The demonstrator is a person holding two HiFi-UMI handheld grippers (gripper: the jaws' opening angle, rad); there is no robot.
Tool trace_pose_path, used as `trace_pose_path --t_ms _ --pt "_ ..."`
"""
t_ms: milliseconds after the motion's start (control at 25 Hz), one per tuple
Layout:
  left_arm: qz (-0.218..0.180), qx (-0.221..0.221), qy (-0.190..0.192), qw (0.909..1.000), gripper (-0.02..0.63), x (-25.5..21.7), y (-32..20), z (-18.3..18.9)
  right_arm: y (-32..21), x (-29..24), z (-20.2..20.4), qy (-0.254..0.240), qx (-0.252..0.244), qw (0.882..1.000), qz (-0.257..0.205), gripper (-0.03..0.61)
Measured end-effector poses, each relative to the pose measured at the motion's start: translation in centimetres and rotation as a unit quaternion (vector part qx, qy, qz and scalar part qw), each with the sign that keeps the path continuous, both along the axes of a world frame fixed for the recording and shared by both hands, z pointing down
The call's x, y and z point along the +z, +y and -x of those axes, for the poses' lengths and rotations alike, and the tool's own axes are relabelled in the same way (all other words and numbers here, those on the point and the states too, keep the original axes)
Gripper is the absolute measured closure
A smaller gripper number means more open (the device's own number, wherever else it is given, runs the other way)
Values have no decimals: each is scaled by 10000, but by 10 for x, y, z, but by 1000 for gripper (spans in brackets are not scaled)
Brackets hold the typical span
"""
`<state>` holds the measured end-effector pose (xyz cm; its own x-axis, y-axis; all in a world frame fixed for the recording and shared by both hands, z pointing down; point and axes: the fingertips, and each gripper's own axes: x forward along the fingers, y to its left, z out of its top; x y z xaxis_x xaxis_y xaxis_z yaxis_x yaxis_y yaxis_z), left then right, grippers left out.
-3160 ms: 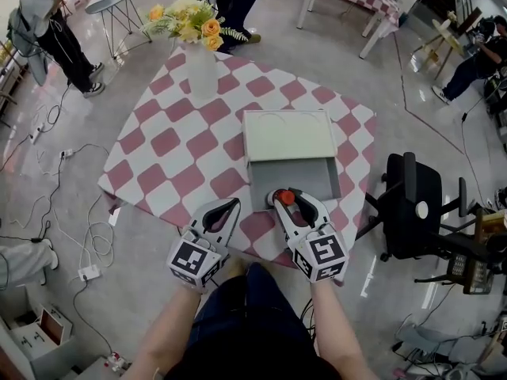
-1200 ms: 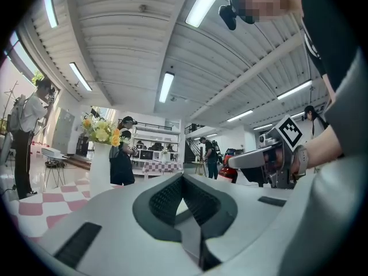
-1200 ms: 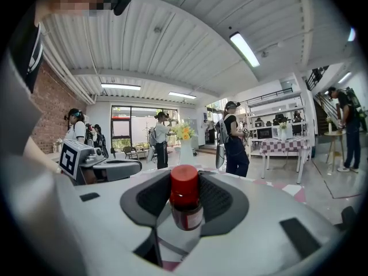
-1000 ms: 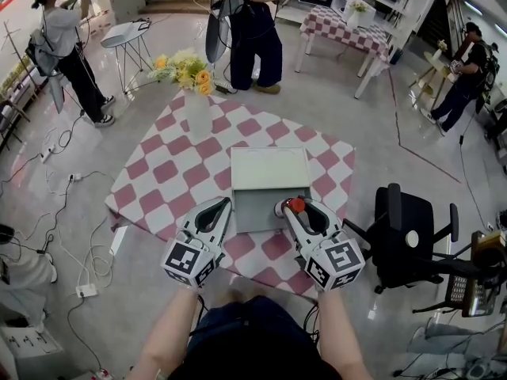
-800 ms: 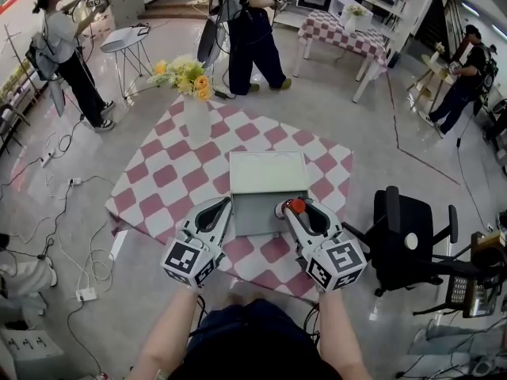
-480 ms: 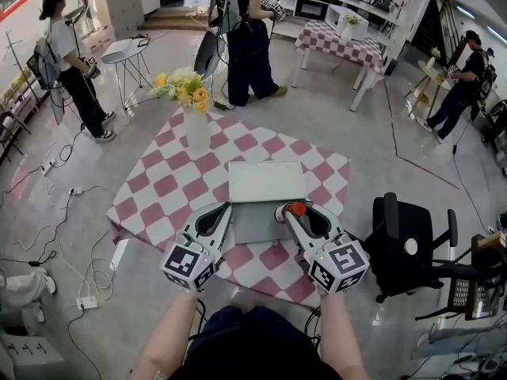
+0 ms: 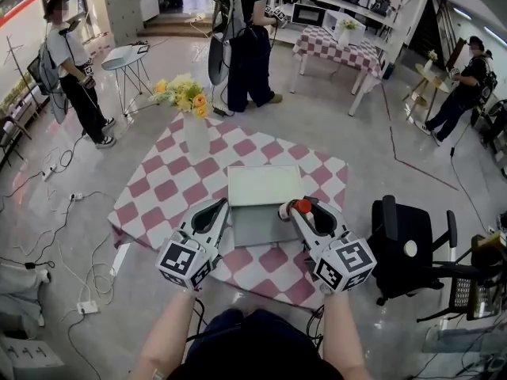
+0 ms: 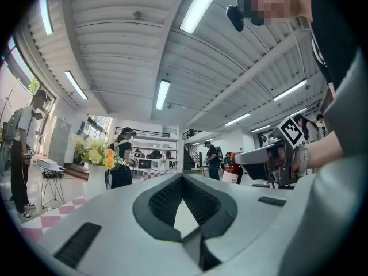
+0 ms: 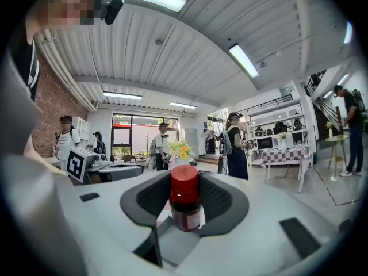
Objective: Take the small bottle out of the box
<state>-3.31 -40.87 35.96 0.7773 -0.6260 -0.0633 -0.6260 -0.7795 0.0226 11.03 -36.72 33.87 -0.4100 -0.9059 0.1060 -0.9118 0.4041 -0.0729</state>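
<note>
The small bottle [image 7: 301, 206], dark with a red cap [image 9: 184, 184], stands upright between the jaws of my right gripper [image 7: 298, 207], which is shut on it. In the head view it is held up in the air over the front right corner of the pale green box [image 7: 265, 184]. The box lies open on the pink-and-white checkered table [image 7: 170, 188], and its grey drawer part [image 7: 255, 225] shows nothing inside. My left gripper [image 7: 223, 204] is raised beside the box's front left, its jaw tips [image 8: 183, 176] together with nothing between them.
A white vase of yellow flowers [image 7: 192, 125] stands at the table's far left corner. A black office chair [image 7: 404, 240] is close on the right. Several people stand around the room, and cables [image 7: 71, 236] lie on the floor at left.
Both grippers have risen with the bottle still gripped in the right one. The table and box look smaller and farther below than before.
</note>
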Motion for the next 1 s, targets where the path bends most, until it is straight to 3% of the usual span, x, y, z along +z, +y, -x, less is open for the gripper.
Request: trace_pose_path --t_ms 1000 --pt "-99 -180 110 9997 611 -10 2 11 10 -15 -10 20 63 9998 -163 430"
